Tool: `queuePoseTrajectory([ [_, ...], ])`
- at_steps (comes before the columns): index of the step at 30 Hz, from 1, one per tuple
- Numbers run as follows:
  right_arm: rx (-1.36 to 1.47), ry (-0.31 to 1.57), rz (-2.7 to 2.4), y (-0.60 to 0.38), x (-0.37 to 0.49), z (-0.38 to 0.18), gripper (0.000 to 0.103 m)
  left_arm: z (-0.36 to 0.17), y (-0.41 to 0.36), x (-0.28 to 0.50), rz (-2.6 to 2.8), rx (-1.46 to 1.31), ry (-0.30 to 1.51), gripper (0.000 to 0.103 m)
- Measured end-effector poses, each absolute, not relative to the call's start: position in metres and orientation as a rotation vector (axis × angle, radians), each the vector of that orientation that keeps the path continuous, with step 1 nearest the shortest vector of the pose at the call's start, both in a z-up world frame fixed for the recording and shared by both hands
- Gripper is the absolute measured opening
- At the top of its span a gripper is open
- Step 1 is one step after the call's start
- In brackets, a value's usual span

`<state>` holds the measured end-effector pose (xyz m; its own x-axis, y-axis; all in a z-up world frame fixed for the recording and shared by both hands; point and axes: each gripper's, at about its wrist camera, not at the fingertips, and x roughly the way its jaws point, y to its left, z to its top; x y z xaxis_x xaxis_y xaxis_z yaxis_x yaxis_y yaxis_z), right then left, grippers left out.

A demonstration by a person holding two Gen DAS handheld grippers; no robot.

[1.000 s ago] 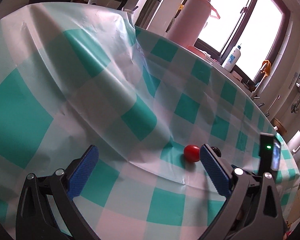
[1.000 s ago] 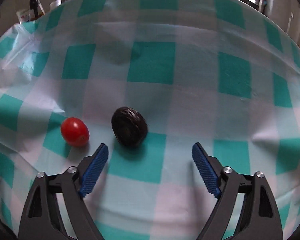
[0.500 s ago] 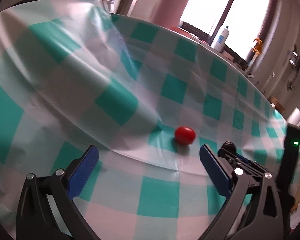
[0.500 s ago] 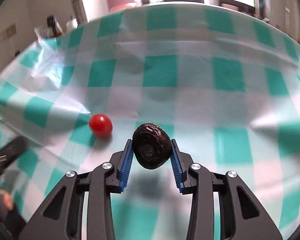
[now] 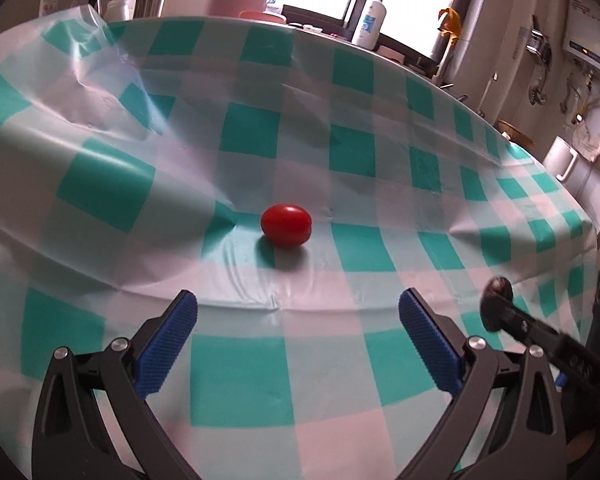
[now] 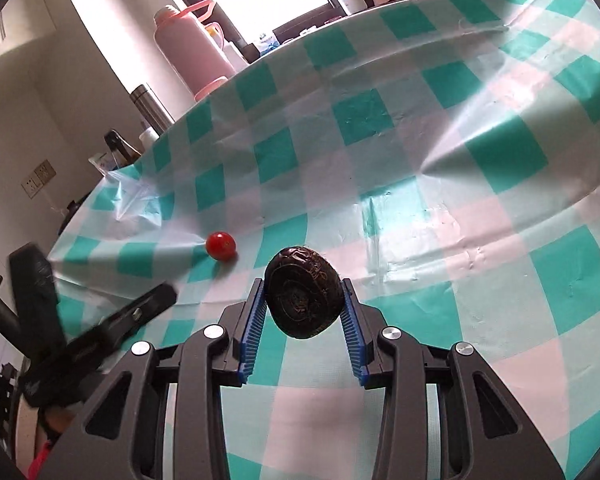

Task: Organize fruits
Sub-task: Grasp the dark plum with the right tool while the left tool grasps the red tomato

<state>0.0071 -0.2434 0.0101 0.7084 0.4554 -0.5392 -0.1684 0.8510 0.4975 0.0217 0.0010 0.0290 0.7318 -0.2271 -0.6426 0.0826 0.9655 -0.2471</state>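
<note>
Here the right claw point(image 6: 304, 312) grasps the dark fruit point(image 6: 303, 298), while the red tomato point(image 5: 286, 225) lies ahead of the released left claw point(image 5: 298, 334).

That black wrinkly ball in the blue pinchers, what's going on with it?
A person is sorting fruit with two hand-held grippers. The right gripper is shut on the dark wrinkled fruit, holding it above the checked tablecloth. The left gripper is open and points at the small red tomato, which lies on the cloth.
</note>
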Motion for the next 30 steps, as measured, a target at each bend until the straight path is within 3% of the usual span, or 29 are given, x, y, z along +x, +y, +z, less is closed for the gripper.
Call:
queuePoseTrajectory([
  [4, 0.440, 0.704, 0.375, -0.242, 0.006, 0.011, 0.038, 0.024, -0.004, 0.056, -0.125, -0.166, 0.773, 0.086],
  [8, 0.440, 0.706, 0.383, -0.242, 0.005, 0.012, 0.038, 0.021, -0.017, 0.089, -0.104, -0.117, 0.800, 0.085],
  [11, 0.437, 0.711, 0.383, -0.241, 0.005, 0.011, 0.038, 0.016, -0.027, 0.112, -0.090, -0.071, 0.833, 0.079],
  [12, 0.437, 0.711, 0.383, -0.241, 0.006, 0.011, 0.038, 0.013, -0.029, 0.118, -0.080, -0.056, 0.855, 0.070],
  [13, 0.438, 0.711, 0.384, -0.241, 0.005, 0.011, 0.038, 0.010, -0.030, 0.121, -0.084, -0.052, 0.879, 0.052],
  [15, 0.439, 0.711, 0.384, -0.240, 0.006, 0.010, 0.038, 0.009, -0.030, 0.118, -0.082, -0.036, 0.879, 0.041],
  [30, 0.451, 0.699, 0.390, -0.244, 0.003, 0.008, 0.038, 0.026, 0.005, 0.013, -0.108, -0.149, 0.739, 0.041],
])
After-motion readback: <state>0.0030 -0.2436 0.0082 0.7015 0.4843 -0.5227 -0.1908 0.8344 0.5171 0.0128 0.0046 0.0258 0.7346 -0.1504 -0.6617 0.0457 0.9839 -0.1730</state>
